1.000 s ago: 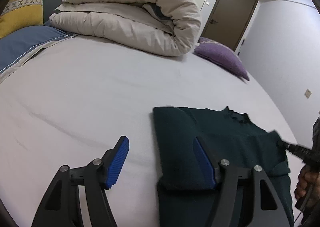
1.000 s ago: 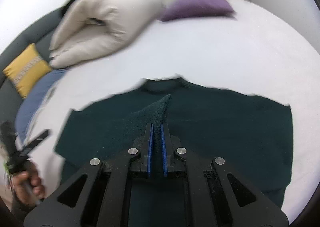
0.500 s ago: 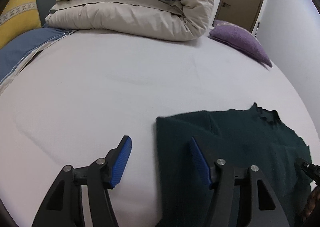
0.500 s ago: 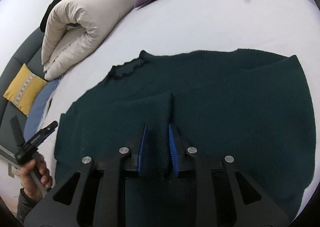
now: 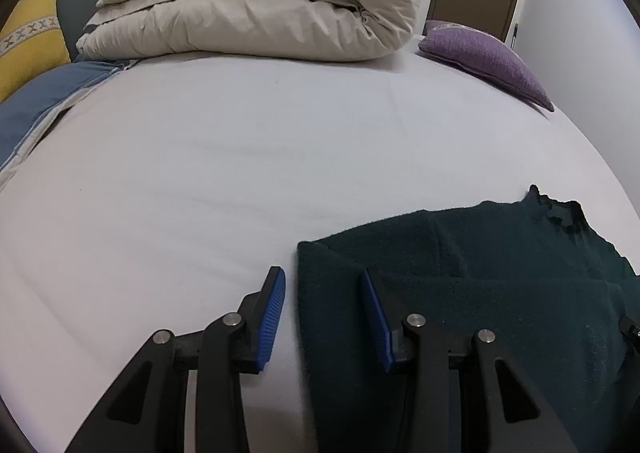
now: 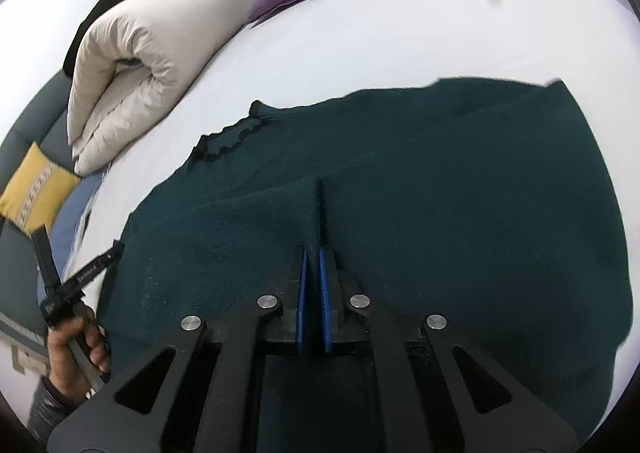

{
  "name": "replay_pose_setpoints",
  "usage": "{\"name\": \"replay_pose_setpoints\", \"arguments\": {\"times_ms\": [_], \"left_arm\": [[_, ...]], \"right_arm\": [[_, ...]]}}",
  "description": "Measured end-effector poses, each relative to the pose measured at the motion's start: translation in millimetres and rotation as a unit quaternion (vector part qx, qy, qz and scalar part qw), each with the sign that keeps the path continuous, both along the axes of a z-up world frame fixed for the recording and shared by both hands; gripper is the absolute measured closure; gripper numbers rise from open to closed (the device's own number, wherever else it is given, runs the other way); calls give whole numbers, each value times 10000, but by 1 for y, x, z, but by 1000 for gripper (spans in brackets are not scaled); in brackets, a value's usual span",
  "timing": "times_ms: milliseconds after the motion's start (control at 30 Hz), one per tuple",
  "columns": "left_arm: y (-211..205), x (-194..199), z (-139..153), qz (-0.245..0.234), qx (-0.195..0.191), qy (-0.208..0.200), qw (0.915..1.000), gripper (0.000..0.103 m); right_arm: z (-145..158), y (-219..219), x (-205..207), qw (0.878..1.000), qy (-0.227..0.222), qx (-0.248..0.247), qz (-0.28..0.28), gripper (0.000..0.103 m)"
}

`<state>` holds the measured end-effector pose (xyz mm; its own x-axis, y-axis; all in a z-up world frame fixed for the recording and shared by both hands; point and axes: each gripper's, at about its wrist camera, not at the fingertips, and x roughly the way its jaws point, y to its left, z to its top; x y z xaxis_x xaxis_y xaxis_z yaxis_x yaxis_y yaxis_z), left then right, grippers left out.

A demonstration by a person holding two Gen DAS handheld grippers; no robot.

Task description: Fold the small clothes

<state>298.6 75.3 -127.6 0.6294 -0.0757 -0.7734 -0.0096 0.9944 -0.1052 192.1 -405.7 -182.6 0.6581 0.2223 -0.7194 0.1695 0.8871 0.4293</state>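
Both grippers have dropped closer to the bed since the earlier frames, and the left one's jaws have just been closing around the garment's left edge.

Right gripper (image 6: 313, 277) has its blue pads pressed together on a raised ridge of the dark green sweater (image 6: 420, 189), pinching the fabric near the middle of its near side. Left gripper (image 5: 324, 307) stands partly spread, straddling the sweater's left edge: one pad over the white sheet (image 5: 200, 173), the other over the cloth, not yet pressing. The sweater lies flat, long axis running left to right, collar (image 6: 228, 135) on the far side. Tiny white print on the left gripper's handle is unreadable; no brand shows.
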Motion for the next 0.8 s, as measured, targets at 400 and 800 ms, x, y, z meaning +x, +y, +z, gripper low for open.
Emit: {"name": "replay_pose_setpoints", "arguments": {"times_ms": [400,800], "left_arm": [[-12,-34,27,-105,437,-400,9982,61],[-17,-63,11,-341,443,95,9984,47]], "right_arm": [[7,-3,-7,9999,126,38,95,95],[9,-3,-33,9998,195,-77,73,82]]}}
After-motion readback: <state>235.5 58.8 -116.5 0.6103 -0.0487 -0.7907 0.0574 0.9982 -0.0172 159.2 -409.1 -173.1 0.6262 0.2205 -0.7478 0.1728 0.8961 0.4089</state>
